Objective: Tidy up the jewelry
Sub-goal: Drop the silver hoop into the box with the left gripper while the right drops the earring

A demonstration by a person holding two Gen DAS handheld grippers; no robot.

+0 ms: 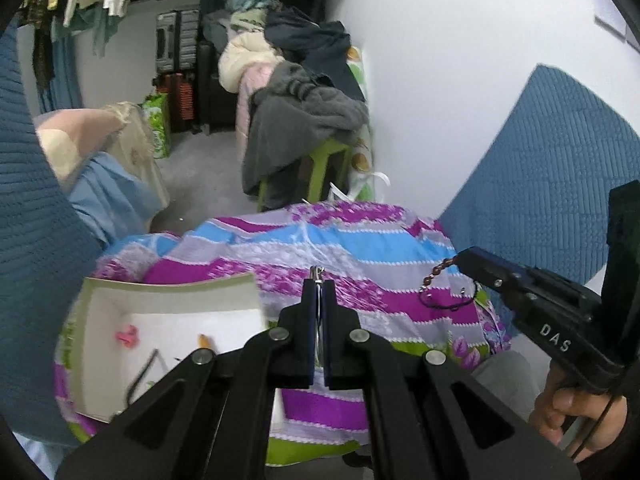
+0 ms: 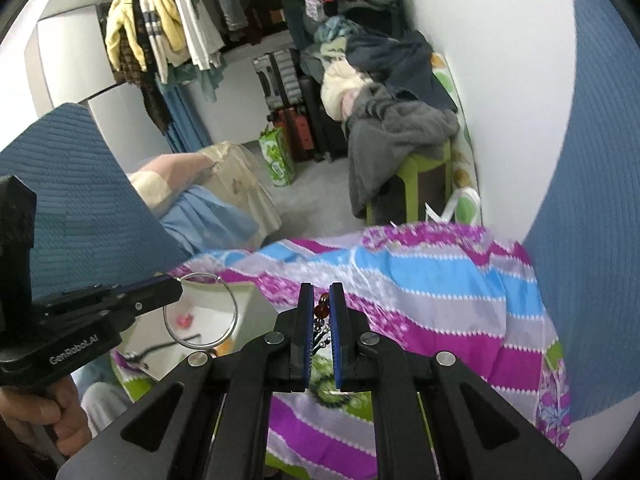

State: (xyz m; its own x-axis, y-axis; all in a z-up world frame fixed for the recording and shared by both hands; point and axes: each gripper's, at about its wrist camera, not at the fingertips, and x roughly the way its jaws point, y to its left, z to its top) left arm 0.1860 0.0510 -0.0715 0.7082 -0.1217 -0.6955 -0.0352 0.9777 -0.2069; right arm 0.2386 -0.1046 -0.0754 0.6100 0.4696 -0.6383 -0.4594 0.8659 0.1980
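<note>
Gripping a silver hoop [image 2: 202, 310], your left tool [image 1: 319, 280] is clamped on its rim above the white box [image 1: 168, 320]. Your right tool [image 2: 321, 292] is pinching a beaded bracelet [image 1: 444, 280], its strand dangling over the striped cloth [image 2: 420, 280]. Farther off, a green stool [image 2: 424, 176] is carrying heaped clothes.

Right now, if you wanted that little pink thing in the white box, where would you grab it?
Probably from straight above, tongs closing across the pink piece's narrow middle: it lies flat on the white box floor, and the walls block a sideways approach.
</note>
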